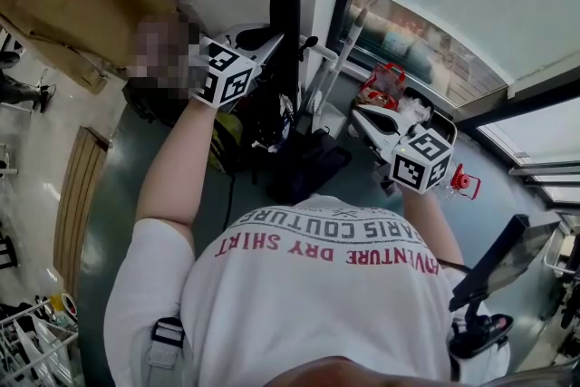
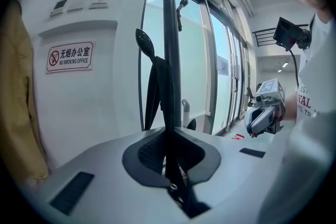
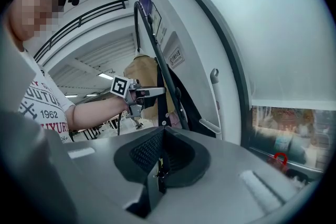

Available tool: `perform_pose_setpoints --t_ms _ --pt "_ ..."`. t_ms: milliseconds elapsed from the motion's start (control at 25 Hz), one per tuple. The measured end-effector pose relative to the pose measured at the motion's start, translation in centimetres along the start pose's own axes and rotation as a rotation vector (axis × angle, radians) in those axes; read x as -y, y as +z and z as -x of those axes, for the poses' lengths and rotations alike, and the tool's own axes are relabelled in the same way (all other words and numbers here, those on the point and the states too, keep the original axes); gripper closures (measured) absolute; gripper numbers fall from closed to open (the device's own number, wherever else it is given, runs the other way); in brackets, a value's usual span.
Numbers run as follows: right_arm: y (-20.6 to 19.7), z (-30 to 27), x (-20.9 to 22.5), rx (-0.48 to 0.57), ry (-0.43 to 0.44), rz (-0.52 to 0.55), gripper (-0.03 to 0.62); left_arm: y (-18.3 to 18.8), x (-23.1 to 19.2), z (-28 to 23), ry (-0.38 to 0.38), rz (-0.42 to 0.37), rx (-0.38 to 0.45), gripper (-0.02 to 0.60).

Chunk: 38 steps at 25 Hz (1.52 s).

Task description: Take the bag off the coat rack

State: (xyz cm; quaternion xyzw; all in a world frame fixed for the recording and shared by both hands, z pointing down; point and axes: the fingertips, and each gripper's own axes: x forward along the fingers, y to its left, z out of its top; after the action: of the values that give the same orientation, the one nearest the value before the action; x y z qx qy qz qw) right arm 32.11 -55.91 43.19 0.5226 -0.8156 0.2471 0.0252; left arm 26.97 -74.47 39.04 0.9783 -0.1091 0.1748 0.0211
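While the bag (image 1: 306,166) shows as a dark mass low beside the black coat rack (image 2: 168,34), its dark strap (image 2: 152,86) runs up to a rounded hook (image 2: 144,39) high on the pole. The left tool (image 2: 167,132) is raised right at the pole, just under that hook, with its jaws pressed together. A dark band runs down into the seam between them. I judge it to be a leg of the strap pinched there, though it lines up with the pole and I cannot be sure. The right tool (image 3: 163,134) hangs lower and well off to the side, its jaws pressed together on nothing.

The bag looks like soft dark cloth, so it is probably fairly light, limp, and apt to sag and swing once freed. The strap is the place to hold: flat webbing, not slippery, gripped close under the hook so the loop can be lifted up and over the knob. The hanging body may drag against the pole, and the free tool could steady it from below.
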Motion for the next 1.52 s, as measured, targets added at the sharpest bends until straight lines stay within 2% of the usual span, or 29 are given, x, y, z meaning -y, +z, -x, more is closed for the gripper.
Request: perform_pose_setpoints --t_ms 320,640,800,1080,1280,1400,1520 --pt "-1.0 0.0 -0.1 -0.004 0.008 -0.017 0.594 0.1 0.8 0.3 -0.07 0.076 0.026 0.568" --pt "-1.4 -0.2 -0.1 -0.004 0.011 -0.033 0.594 1.7 0.8 2.3 -0.069 0.142 0.103 0.569" --pt "-1.3 -0.6 -0.5 -0.004 0.024 -0.036 0.594 3.9 0.7 3.6 -0.063 0.138 0.135 0.569" --pt "-1.0 -1.0 -0.6 -0.008 0.046 -0.025 0.594 8.9 0.3 5.5 -0.071 0.147 0.238 0.569" --pt "-0.3 -0.7 0.2 0.006 0.032 -0.023 0.595 13.2 -0.3 7.4 -0.076 0.161 0.356 0.569" --pt "0.2 -0.4 0.9 0.009 0.027 -0.026 0.595 16.1 -1.6 8.9 -0.05 0.164 0.423 0.569" --pt "0.8 -0.2 0.9 0.017 0.027 -0.022 0.595 17.5 -2.8 10.8 -0.013 0.162 0.456 0.569"
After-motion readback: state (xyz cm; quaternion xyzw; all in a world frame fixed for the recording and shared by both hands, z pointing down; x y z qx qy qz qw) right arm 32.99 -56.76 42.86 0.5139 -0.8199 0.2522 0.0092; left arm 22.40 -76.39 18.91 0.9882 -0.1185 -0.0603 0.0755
